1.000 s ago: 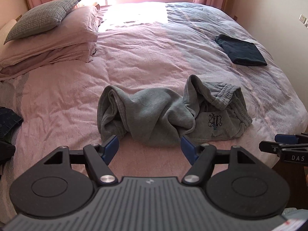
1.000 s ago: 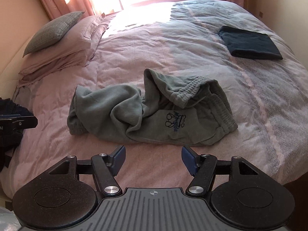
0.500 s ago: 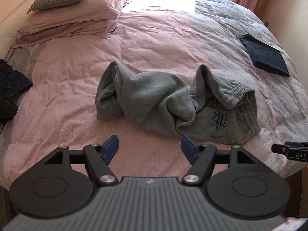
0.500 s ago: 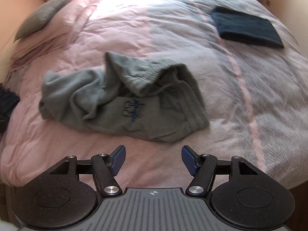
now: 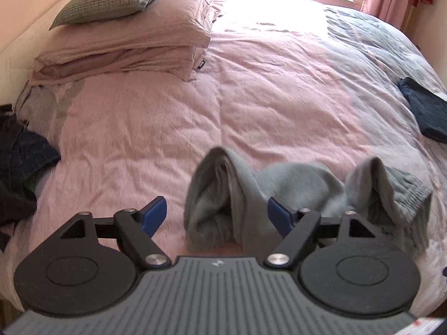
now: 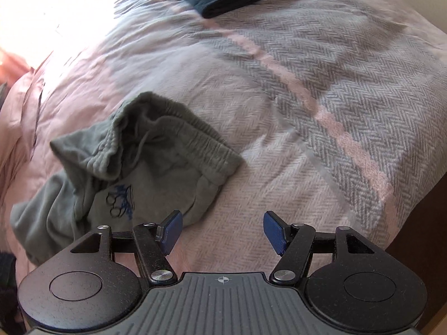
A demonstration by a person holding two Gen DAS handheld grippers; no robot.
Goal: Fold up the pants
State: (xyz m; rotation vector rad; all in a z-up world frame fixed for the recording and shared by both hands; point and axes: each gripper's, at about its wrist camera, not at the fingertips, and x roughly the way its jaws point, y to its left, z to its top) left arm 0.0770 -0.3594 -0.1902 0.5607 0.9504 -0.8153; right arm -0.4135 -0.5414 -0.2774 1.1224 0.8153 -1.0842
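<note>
left gripper (image 5: 216, 216) — jaws opening over crumpled grey pants (image 5: 279, 195) | right gripper (image 6: 222, 230) — jaws apart, empty

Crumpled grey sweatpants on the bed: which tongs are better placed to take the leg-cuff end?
Left. The left tongs, opening, sit right over the bunched leg end of the grey sweatpants. The right tongs are open by the waistband, with only bedspread between them.
</note>
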